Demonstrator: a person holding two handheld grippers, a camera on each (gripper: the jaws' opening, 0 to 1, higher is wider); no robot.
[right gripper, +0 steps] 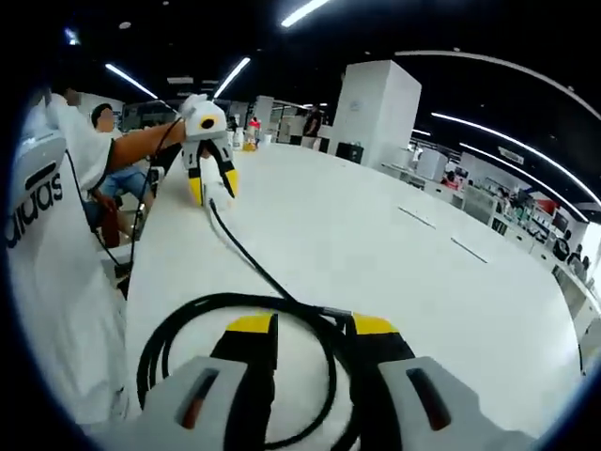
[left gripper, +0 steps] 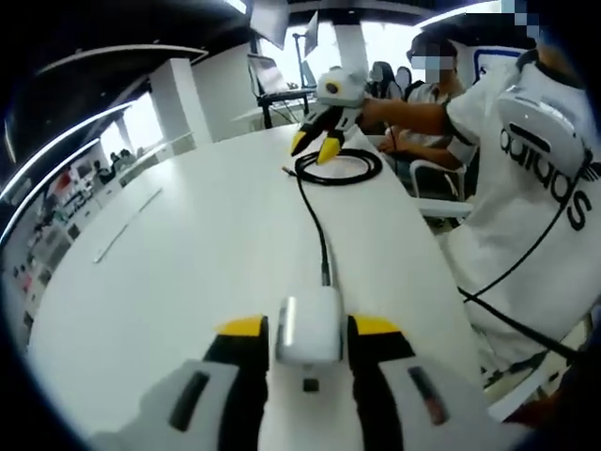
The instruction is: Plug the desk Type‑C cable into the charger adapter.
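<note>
On the white table (left gripper: 188,272), the left tongs (left gripper: 309,329) pinch the white charger adapter (left gripper: 309,324), black Type-C cable (left gripper: 315,216) already plugged in. The right tongs (right gripper: 310,329) are spread over the cable's coil (right gripper: 235,310); its free end is hard to make out.

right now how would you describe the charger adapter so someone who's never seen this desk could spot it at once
Start from the big white table. In the left gripper view the left gripper has a small white rounded block between its yellow-tipped jaws: that is the charger adapter. A black cable runs from its far end to a coil under the right gripper; it is the one white boxy item there.
</note>
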